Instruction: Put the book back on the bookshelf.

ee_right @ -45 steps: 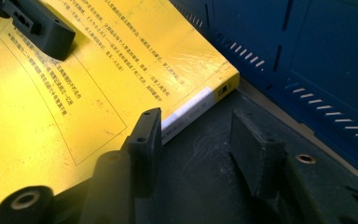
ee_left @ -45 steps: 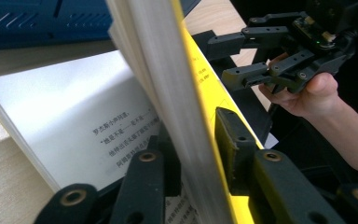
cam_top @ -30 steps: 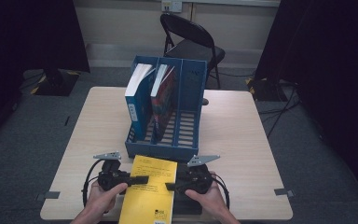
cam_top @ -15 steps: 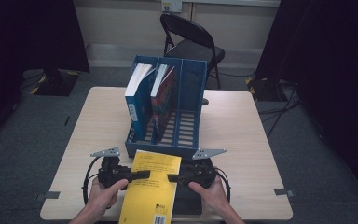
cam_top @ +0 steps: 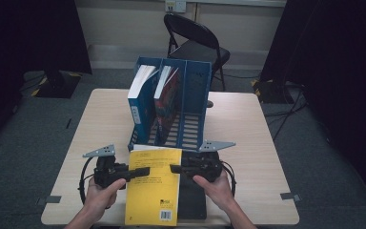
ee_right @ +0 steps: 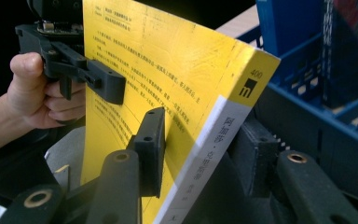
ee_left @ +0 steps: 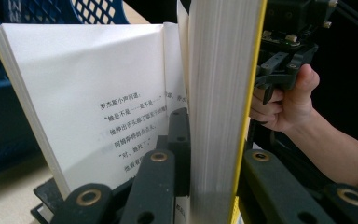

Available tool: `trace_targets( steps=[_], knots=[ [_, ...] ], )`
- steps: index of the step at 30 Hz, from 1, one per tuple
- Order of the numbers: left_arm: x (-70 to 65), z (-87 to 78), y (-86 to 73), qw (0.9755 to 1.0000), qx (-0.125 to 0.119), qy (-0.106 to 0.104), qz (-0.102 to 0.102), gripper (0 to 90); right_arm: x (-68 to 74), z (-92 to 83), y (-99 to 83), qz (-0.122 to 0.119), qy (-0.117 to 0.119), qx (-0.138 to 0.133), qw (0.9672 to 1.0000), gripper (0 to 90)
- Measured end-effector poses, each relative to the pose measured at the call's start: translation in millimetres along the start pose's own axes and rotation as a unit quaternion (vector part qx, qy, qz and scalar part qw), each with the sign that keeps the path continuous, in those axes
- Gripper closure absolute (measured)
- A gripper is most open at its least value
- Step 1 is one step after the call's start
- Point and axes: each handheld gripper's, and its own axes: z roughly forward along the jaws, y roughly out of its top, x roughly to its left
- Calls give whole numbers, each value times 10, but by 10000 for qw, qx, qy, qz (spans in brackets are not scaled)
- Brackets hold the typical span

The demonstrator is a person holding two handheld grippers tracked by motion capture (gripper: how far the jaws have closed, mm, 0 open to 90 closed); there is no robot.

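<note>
A yellow paperback (cam_top: 153, 191) hangs above the table's near edge, held between both grippers. My left gripper (cam_top: 143, 171) is shut on its page side. In the left gripper view its jaws (ee_left: 219, 140) clamp a thick block of pages (ee_left: 219, 84) with the yellow cover, while loose printed pages (ee_left: 98, 93) fan open beside them. My right gripper (cam_top: 174, 168) has just been closing on the spine side. In the right gripper view one pad (ee_right: 151, 140) presses the yellow cover (ee_right: 168, 60) and the other jaw sits behind the spine. The left gripper (ee_right: 107, 84) shows farther off there.
A blue file rack (cam_top: 195, 90) stands mid-table just beyond the book, holding a blue book (cam_top: 138, 102) and a red one (cam_top: 169, 95); its right slot is free. A dark flat thing (cam_top: 193, 202) lies under the book. A folding chair (cam_top: 195, 43) stands behind the table (cam_top: 248, 138).
Both grippers have risen with the yellow book, lifting it off the table towards the rack. The right gripper's jaws have narrowed onto the book's spine edge.
</note>
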Motion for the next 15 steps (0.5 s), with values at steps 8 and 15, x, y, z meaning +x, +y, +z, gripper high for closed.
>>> trace_targets(
  steps=[8, 15],
  knots=[
    [-76, -28, 115, 9995, -247, 60, 199, 795, 54, -66, 165, -124, -53, -211, 9997, 599],
    [-155, 7, 264, 9975, -477, 89, 515, 791, 102, -197, 326, -312, -217, -492, 9981, 648]
  ],
)
